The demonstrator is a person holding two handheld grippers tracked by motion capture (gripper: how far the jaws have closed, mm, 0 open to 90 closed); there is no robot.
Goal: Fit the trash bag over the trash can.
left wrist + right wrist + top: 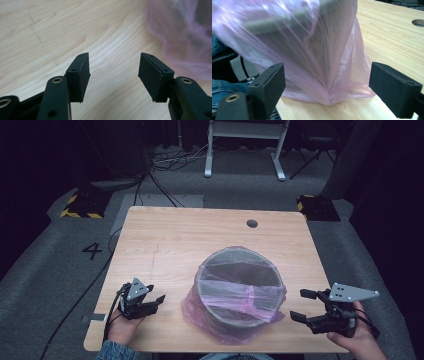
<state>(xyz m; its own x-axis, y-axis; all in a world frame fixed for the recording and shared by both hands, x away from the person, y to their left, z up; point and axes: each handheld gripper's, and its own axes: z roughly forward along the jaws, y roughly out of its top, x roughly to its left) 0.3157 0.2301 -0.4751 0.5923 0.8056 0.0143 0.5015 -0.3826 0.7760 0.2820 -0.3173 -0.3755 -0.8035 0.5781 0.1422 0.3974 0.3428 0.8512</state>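
High view shows one wooden worktop (165, 240) carrying one grey round bin (237, 287), which stands upright near the front edge, a little right of the middle. One thin pink plastic bag (200, 307) is drawn over the bin: it lines the inside, folds over the rim and hangs loosely down the outside, bunching on the wood at the base. One round cable hole (252, 223) sits in the worktop near the far edge.

Two grippers are held by two hands, one on each side of the bin. The left gripper (154, 301) rests low at the front left of the worktop, its jaws pointing toward the bin and clear of the bag. In the left gripper view its jaws stand partly apart with only bare wood between them, and the blurred pink bag (180, 37) lies ahead and to the right; the left gripper holds nothing.

The right gripper (302, 305) is at the front right corner, near the bag but apart from it. In the right gripper view its two jaws stand wide apart, the bag-covered bin (312, 50) is in front of them, and neither pad presses on the plastic, so it grips nothing.

On the floor behind the worktop lie two yellow-and-black striped blocks (82, 205), one at each far corner, and one painted number 4 (92, 251).
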